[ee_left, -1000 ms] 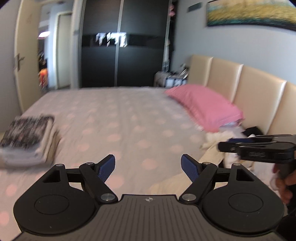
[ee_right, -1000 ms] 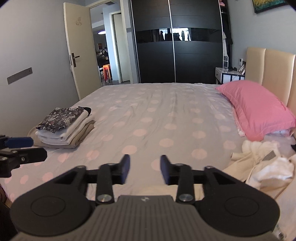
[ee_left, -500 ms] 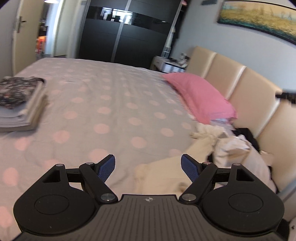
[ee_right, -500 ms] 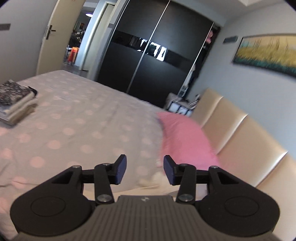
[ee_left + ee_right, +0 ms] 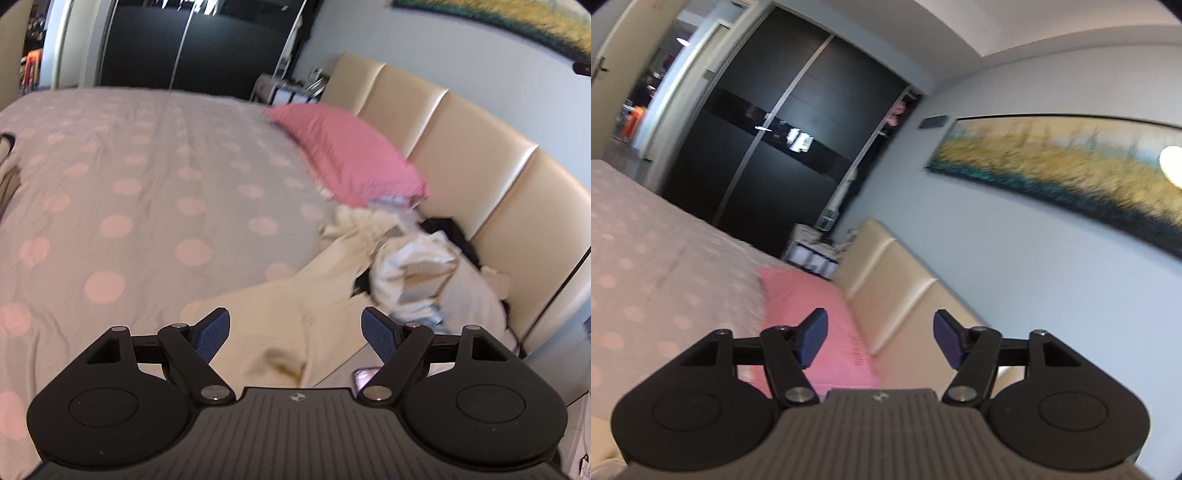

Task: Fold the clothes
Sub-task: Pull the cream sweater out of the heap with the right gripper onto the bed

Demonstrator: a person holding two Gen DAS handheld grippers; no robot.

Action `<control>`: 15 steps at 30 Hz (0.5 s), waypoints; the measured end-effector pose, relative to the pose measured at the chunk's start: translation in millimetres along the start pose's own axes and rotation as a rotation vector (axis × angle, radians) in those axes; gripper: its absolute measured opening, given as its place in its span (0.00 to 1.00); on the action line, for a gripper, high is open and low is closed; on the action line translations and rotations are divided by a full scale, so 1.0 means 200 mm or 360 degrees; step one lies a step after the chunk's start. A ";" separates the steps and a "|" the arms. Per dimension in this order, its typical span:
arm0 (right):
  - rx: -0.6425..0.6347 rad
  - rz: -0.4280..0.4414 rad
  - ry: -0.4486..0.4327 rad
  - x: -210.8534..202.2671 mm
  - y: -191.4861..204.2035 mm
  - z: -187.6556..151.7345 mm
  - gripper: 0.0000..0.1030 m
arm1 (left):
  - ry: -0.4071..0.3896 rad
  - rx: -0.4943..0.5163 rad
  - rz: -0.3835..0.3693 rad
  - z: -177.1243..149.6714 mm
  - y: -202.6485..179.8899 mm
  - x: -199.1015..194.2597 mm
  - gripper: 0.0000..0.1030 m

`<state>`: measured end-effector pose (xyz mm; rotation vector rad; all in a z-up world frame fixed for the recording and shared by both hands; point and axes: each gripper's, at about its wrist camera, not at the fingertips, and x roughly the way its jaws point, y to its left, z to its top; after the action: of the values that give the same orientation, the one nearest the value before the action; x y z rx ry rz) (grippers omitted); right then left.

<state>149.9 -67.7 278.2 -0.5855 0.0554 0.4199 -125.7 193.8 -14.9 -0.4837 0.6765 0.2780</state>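
Observation:
A pile of unfolded clothes lies on the bed by the headboard. A cream garment (image 5: 295,295) stretches toward me, with a white crumpled garment (image 5: 413,266) and a dark one (image 5: 452,230) behind it. My left gripper (image 5: 295,334) is open and empty, just above the near end of the cream garment. My right gripper (image 5: 881,338) is open and empty, held high and pointing at the headboard and wall. The clothes pile does not show in the right wrist view.
The bed (image 5: 147,177) has a grey cover with pink dots. A pink pillow (image 5: 343,151) lies against the cream padded headboard (image 5: 461,147). A black wardrobe (image 5: 783,147) stands behind, with a painting (image 5: 1071,173) on the wall. A phone (image 5: 364,374) lies under my left gripper.
Both grippers swung right, toward the headboard. The folded stack has left both views. My left gripper came closer to the cream garment. My right gripper tilted upward and opened wider.

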 end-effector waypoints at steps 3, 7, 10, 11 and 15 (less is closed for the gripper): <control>0.0023 0.0162 0.0022 0.01 0.21 -0.18 0.70 | 0.0073 0.0001 0.0075 -0.02 0.10 0.02 0.76; 0.0129 0.0395 0.0099 0.04 0.55 -0.42 0.69 | 0.0109 0.0024 0.0178 -0.06 0.24 0.02 0.76; 0.0284 0.0559 0.0196 0.05 0.80 -0.61 0.69 | 0.0118 0.0052 0.0199 -0.11 0.32 0.04 0.76; 0.0324 0.0618 0.0239 0.05 0.88 -0.67 0.69 | 0.0120 0.0061 0.0205 -0.12 0.34 0.05 0.76; 0.0533 0.0755 0.0433 0.05 1.18 -0.88 0.69 | 0.0132 0.0190 0.0151 -0.19 0.33 0.09 0.76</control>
<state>76.9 17.8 6.3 -0.2893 0.5231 0.7710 -158.0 231.8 -74.1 -0.3509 0.7933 0.3061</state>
